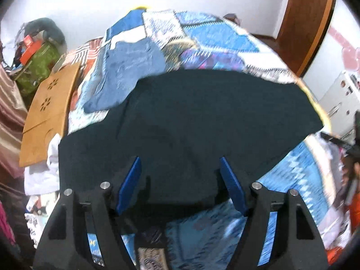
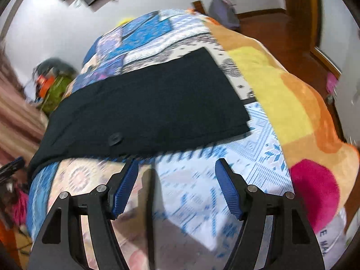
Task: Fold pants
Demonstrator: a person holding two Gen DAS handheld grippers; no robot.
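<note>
Black pants (image 1: 191, 121) lie flat and folded on a blue patterned bedspread (image 1: 202, 36). My left gripper (image 1: 181, 164) is open, its blue pads spread over the near edge of the pants, holding nothing. In the right wrist view the pants (image 2: 146, 108) lie as a dark rectangle with a button near the front edge. My right gripper (image 2: 176, 166) is open and empty, just short of the near edge of the pants, over the bedspread (image 2: 258, 139).
A blue cloth (image 1: 126, 72) lies on the bed beyond the pants. A wooden board (image 1: 49, 112) and a green bag (image 1: 40, 65) are at the left. An orange and yellow blanket (image 2: 281, 94) covers the bed's right side. White clothing (image 1: 42, 173) sits at left.
</note>
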